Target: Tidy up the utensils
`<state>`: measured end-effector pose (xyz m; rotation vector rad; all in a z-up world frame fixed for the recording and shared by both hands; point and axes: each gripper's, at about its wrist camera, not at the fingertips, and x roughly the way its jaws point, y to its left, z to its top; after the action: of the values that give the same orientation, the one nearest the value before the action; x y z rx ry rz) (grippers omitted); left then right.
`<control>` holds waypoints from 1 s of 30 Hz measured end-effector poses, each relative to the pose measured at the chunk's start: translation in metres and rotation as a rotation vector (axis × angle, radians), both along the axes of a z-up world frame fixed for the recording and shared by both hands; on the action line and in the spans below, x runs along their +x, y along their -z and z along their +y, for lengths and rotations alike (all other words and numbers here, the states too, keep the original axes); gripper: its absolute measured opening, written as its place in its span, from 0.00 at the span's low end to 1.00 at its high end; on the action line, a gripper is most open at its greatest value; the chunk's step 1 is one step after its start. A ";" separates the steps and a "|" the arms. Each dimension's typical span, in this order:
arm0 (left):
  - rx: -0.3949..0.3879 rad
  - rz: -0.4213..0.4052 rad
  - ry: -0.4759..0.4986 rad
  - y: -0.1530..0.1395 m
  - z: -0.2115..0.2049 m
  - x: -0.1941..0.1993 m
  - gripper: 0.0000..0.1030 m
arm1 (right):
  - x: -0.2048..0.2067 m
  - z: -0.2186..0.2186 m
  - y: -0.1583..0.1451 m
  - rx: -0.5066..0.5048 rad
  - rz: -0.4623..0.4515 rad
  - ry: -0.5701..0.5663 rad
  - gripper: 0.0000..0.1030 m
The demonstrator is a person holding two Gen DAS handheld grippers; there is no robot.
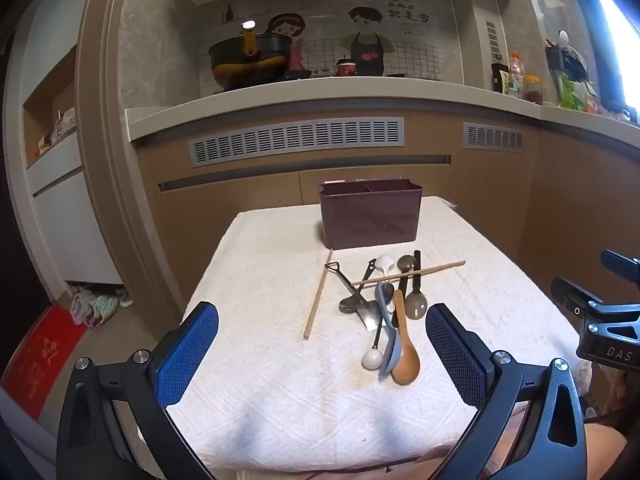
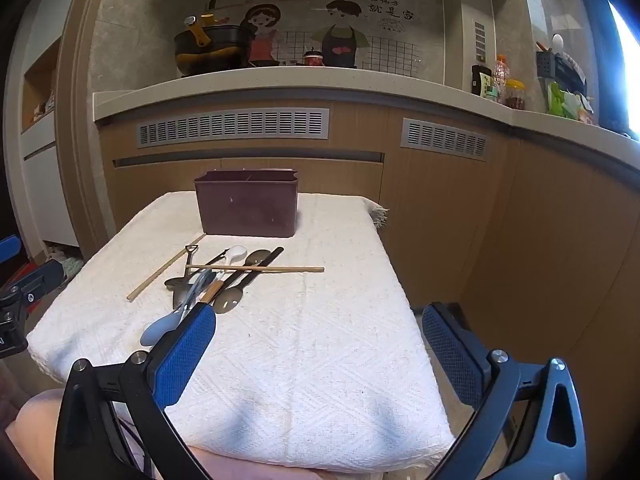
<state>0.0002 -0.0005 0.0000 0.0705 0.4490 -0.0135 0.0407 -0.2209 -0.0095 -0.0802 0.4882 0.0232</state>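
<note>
Utensil heap [image 1: 386,304] lies mid-table on the white cloth [image 1: 280,400], just before the brown caddy [image 1: 370,214]; spoons overlap, exact count unclear; one chopstick [image 1: 408,273] crosses the heap, a second chopstick [image 1: 318,294] lies apart to its left; left gripper [image 1: 322,354] jaws fully spread, holding nothing; right gripper [image 2: 320,356] likewise wide and empty, above the cloth's near end.

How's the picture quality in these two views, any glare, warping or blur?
Left wrist view: a window blows out white at top right, fisheye bends the pale countertop edge, while the dark purple plastic utensil box stays sharp. Right wrist view: same window glare at right, the same curved edges, and black corners.
</note>
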 end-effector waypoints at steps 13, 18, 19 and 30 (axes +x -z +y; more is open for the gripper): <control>-0.009 0.045 -0.021 0.015 0.002 0.010 1.00 | 0.011 0.006 0.007 -0.035 0.050 -0.010 1.00; -0.024 0.039 -0.010 0.017 0.003 0.010 1.00 | 0.011 0.007 0.009 -0.036 0.051 -0.011 1.00; -0.027 0.036 -0.007 0.017 0.003 0.010 1.00 | 0.011 0.007 0.008 -0.037 0.053 -0.010 1.00; -0.035 0.040 0.008 0.014 0.002 0.007 1.00 | 0.011 0.005 0.009 -0.030 0.055 -0.010 1.00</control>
<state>0.0067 0.0014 -0.0137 0.0378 0.4883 -0.0310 0.0519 -0.2155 -0.0182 -0.1111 0.5428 0.0277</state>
